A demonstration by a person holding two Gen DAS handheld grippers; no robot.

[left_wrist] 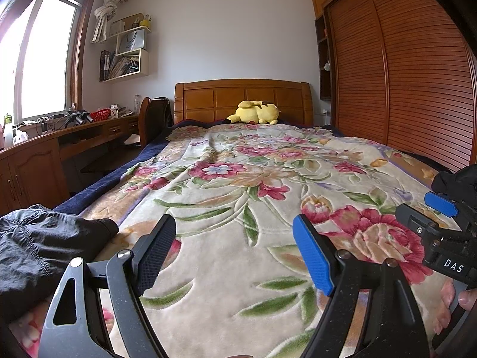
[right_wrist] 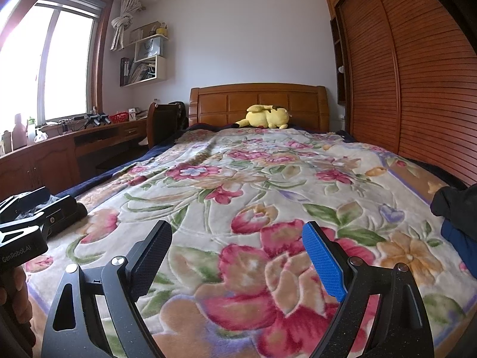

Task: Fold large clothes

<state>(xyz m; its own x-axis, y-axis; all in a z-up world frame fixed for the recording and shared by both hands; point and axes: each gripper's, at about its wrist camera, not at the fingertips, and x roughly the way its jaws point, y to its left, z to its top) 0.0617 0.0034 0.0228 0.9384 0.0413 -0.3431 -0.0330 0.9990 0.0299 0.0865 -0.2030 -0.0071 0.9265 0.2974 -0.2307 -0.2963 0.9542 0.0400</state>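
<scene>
A dark grey garment (left_wrist: pixel 38 244) lies crumpled at the near left edge of the bed, just left of my left gripper (left_wrist: pixel 235 250), which is open and empty above the floral blanket (left_wrist: pixel 238 179). My right gripper (right_wrist: pixel 238 256) is open and empty above the same blanket (right_wrist: pixel 253 185). A black piece of clothing (right_wrist: pixel 456 205) with blue cloth (right_wrist: pixel 459 241) under it lies at the bed's right edge, right of the right gripper. The right gripper's body shows in the left wrist view (left_wrist: pixel 447 238); the left gripper's body shows in the right wrist view (right_wrist: pixel 26 223).
A yellow plush toy (left_wrist: pixel 253 113) lies by the wooden headboard (left_wrist: pixel 243 98). A slatted wooden wardrobe (left_wrist: pixel 402 74) runs along the bed's right side. A wooden desk (left_wrist: pixel 59 143) with clutter stands under the window on the left, with a chair (left_wrist: pixel 155 116) beside the bed.
</scene>
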